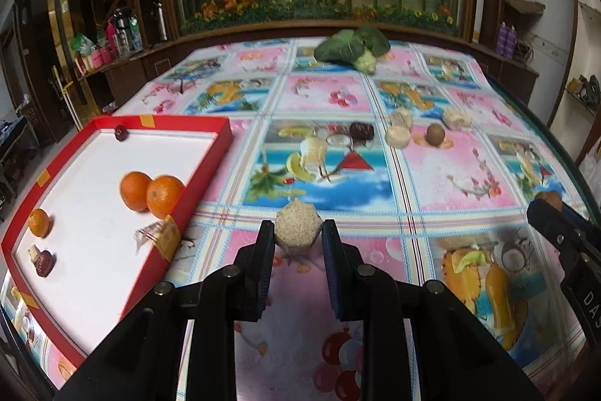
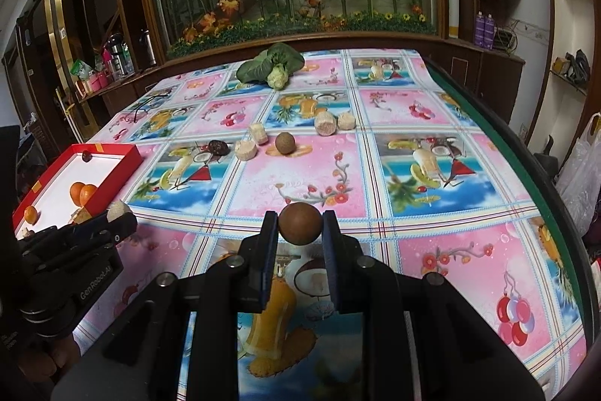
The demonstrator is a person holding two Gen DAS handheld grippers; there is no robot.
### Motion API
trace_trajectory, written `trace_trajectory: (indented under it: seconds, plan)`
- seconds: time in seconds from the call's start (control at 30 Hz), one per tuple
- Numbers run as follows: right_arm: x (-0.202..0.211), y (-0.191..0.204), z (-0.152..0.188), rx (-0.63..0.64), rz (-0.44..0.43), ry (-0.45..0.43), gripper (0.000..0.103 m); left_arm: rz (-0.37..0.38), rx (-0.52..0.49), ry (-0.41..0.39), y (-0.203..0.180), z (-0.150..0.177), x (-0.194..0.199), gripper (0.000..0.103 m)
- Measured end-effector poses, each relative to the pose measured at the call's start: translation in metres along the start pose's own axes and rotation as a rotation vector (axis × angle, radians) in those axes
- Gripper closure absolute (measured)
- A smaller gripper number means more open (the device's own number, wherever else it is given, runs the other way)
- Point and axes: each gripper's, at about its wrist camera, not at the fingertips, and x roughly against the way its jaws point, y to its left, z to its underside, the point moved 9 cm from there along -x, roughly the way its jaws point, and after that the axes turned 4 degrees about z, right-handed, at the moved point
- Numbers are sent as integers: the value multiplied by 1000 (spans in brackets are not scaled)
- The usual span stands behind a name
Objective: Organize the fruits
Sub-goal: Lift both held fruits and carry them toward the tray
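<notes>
While the left gripper (image 1: 297, 232) is clamping a pale grainy block (image 1: 296, 226) beside the red tray (image 1: 210, 171) holding oranges (image 1: 152, 191), the right gripper (image 2: 299, 230) is squeezing a brown ball-shaped fruit (image 2: 299, 223) above the tablecloth (image 2: 432, 213).

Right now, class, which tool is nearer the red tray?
Left. The left tool sits just beside the red tray; the right tool is farther off to the tray's right.
</notes>
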Motion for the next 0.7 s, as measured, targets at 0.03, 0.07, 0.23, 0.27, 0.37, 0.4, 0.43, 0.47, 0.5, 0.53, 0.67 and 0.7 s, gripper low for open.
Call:
trace_trajectory:
  seconds: [0.03,0.07,0.23,0.27,0.37,0.4,0.43,0.47,0.5,0.53,0.67,0.7]
  plan:
    - [1,0,-1,2,2,-6,78,-1,1,-9,0,-1,1,79]
    - [1,0,-2,3,3,-10,78,-2,1,-19,0,-2,3,79]
    - [4,1,-5,9,9,-31,78,-4,5,-31,1,-6,4,79]
    - [4,1,-5,11,9,-33,78,-3,7,-38,2,-7,5,79]
    - [4,2,-5,11,5,-32,78,4,14,-55,2,-9,8,79]
    - [4,2,-5,13,4,-34,78,4,21,-69,3,-11,11,79]
    - [5,2,-6,17,3,-38,78,3,25,-79,4,-11,13,79]
    - [5,3,-6,21,4,-41,78,0,27,-83,6,-12,17,79]
    - [7,5,-6,30,6,-45,78,5,32,-78,7,-11,19,79]
    - [9,7,-6,41,3,-46,78,12,40,-72,8,-11,21,79]
    - [21,13,-11,57,-3,-61,78,6,46,-103,15,-16,41,79]
    - [26,15,-13,60,-5,-69,78,8,48,-109,17,-17,45,79]
